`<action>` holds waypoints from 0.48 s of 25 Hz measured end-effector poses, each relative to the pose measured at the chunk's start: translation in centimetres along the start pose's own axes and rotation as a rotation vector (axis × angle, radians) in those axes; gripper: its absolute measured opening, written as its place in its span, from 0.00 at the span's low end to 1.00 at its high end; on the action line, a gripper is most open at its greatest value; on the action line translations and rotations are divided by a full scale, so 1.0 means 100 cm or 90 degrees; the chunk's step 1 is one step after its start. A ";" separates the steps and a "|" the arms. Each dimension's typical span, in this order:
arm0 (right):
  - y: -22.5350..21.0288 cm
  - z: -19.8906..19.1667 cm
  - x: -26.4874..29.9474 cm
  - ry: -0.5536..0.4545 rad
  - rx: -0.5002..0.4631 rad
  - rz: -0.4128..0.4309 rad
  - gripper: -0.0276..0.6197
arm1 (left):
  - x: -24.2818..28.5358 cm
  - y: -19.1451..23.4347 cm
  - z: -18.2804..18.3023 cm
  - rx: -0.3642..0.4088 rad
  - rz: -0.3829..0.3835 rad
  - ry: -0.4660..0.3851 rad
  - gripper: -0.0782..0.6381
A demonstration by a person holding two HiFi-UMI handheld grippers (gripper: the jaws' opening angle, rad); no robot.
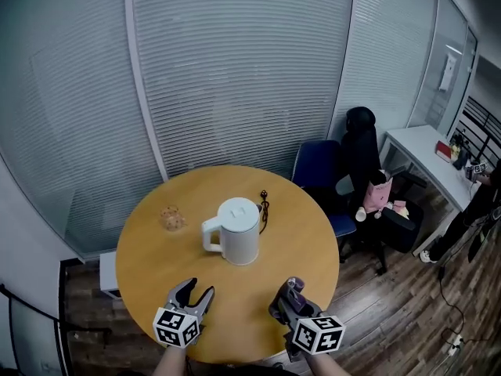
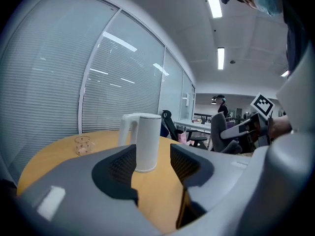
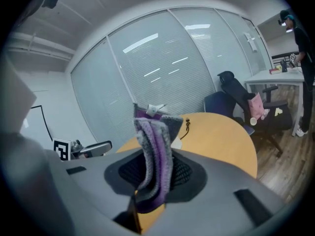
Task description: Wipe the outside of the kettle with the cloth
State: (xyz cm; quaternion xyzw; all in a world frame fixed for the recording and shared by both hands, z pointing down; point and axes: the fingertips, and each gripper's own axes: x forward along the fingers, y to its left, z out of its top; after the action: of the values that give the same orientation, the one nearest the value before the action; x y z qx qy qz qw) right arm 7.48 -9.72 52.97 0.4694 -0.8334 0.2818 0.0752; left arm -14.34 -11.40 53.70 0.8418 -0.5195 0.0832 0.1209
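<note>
While upright, smooth white lidded kettle

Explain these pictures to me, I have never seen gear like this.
No robot here: a person holds a two-fingered gripper in each hand. The wide picture comes from a camera on the person's head, looking down; the other two come from a camera riding on each gripper. On the round wooden table stand a white kettle and a small glass, with a dark cord beside the kettle. The left gripper is empty, its fingers opening, the kettle standing some way ahead. The right gripper is shut on a grey and purple cloth, not yet at the kettle.
</note>
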 end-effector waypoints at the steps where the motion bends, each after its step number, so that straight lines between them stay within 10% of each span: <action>1: 0.004 0.000 0.006 -0.002 0.003 -0.006 0.19 | 0.003 0.010 0.003 0.006 -0.004 0.000 0.39; 12: 0.030 0.015 0.052 -0.054 -0.012 -0.091 0.19 | 0.052 0.075 0.030 0.073 -0.094 -0.002 0.42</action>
State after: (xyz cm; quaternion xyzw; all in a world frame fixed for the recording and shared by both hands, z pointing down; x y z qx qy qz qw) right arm 2.38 -13.20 52.51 0.5385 -0.8029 0.2476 0.0638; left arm -18.66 -19.98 53.11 0.8835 -0.4504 0.1021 0.0778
